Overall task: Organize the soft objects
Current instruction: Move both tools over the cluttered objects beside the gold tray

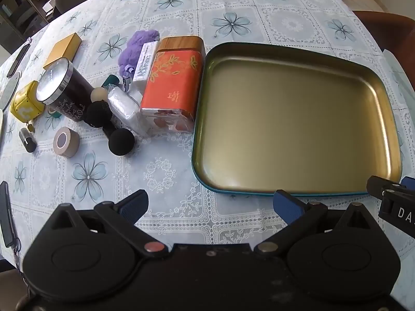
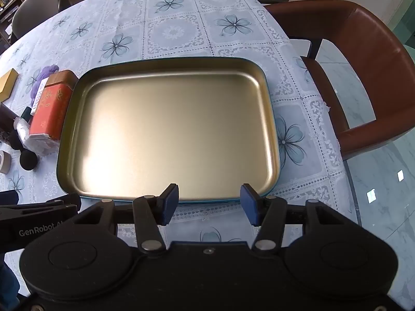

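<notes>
My left gripper (image 1: 210, 202) hangs over the tablecloth (image 1: 166, 171) with its jaws spread as wide as they go and nothing between them. My right gripper (image 2: 209, 202) is also apart, a little narrower, and empty; it hovers at the near rim of the tray (image 2: 272, 119), which holds nothing yet.

The soft things all lie in one cluster off to the left of the tray. From my left gripper they sit at about ten to eleven o'clock: the nearest is a black foam ball (image 1: 121, 142), with a second black foam ball (image 1: 99, 112) just beyond it, then a silver pouch (image 1: 124, 106) leaning against the orange tin (image 1: 172, 85), and farthest back a purple fluffy toy (image 1: 135, 49) at about eleven. The dark cup (image 1: 64, 88), the tape roll (image 1: 66, 142) and the yellow cube (image 1: 26, 105) stand among them and look hard, so I judge they stay put.

From my right gripper the same cluster is far out at nine to ten o'clock, past the tray's left wall, with the orange tin in the way. So the left hand is plainly the nearer one.

The tray lies at one o'clock from my left gripper. The near ball is round, so no long axis constrains the grip; I would reach forward and left, close on it, then carry it right over the rim.
</notes>
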Demonstrator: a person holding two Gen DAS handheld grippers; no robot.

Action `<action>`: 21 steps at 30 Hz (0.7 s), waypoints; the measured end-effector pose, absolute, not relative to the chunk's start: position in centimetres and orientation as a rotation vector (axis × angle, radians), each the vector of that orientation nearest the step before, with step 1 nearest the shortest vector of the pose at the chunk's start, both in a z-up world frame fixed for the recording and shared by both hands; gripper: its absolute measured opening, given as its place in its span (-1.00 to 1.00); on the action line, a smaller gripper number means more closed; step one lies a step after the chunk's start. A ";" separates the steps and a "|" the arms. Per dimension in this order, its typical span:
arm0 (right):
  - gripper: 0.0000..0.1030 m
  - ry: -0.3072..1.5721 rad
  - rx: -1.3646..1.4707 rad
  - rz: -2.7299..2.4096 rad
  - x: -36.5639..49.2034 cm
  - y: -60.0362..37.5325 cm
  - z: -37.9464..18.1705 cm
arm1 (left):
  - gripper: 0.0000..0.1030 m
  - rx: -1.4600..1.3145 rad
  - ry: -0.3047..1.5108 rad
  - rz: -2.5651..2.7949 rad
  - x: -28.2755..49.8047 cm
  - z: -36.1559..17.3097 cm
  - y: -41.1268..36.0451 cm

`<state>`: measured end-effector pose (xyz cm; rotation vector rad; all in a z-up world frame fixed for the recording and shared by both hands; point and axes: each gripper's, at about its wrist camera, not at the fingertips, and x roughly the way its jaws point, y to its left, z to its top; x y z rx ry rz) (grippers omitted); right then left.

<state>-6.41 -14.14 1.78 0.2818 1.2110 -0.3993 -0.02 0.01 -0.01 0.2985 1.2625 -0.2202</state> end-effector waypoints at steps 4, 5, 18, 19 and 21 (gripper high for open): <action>0.03 1.212 0.284 -0.398 -6.3 -14.0 1.7 | 1.00 0.296 1.262 -0.219 -0.1 0.0 0.1; 0.03 1.211 0.285 -0.397 -6.3 -14.0 1.7 | 1.00 0.295 1.262 -0.219 -0.1 0.0 0.1; 0.03 1.208 0.287 -0.353 -4.6 -12.5 1.7 | 0.99 0.267 1.174 -0.177 -0.5 0.9 3.3; 0.03 1.209 0.281 -0.349 -4.3 -12.1 1.7 | 0.99 0.257 1.190 -0.174 -0.4 0.9 3.8; 0.03 1.213 0.269 -0.342 -3.7 -11.4 1.7 | 0.99 0.248 1.191 -0.159 -0.2 0.9 5.1</action>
